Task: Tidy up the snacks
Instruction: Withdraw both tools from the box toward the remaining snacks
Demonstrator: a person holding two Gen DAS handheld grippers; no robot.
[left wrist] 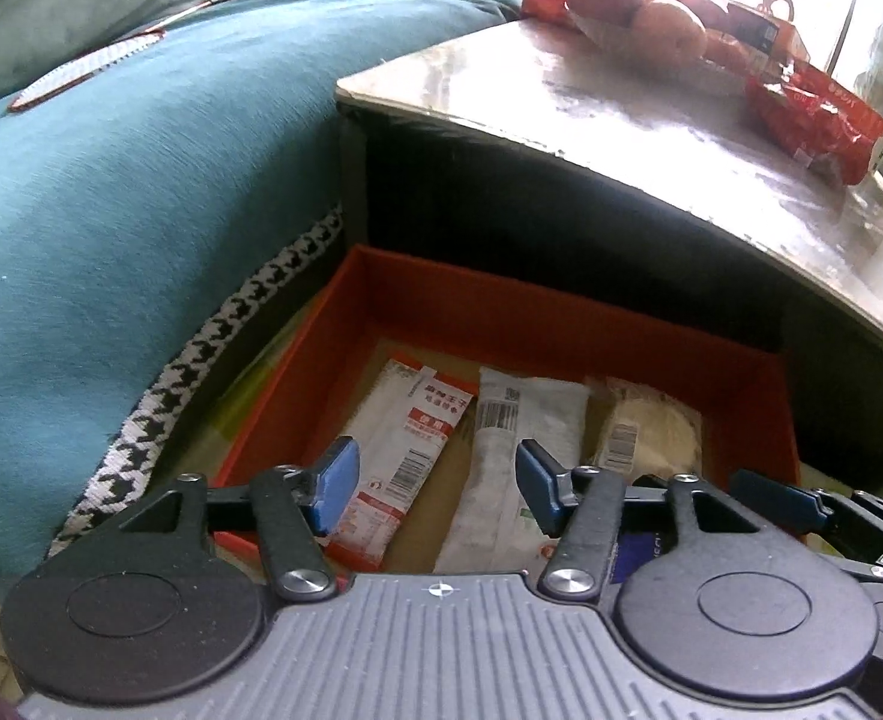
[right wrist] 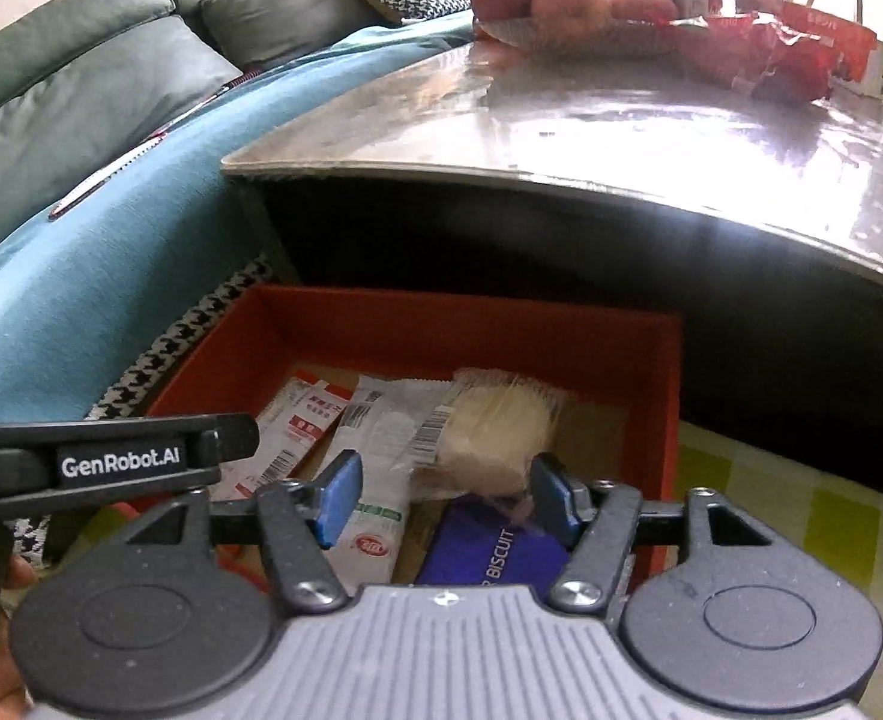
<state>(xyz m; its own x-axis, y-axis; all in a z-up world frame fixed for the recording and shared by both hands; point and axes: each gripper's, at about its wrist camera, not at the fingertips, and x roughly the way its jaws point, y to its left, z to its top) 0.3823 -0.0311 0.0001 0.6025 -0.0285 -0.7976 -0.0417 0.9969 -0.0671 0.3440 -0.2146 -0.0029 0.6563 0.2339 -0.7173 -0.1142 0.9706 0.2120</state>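
Left gripper (left wrist: 438, 489) and right gripper (right wrist: 447, 495): jaws parted, empty, above open orange cardboard box (left wrist: 561, 324). Flat white-and-red plastic snack packet (left wrist: 399, 450) along box's left wall; judged light, soft, slippery; best pinched mid-length.

The purple biscuit pack (right wrist: 495, 546) is partly hidden behind the gripper body.

Window glare washes out the tabletop (right wrist: 621, 120); fisheye edges bend
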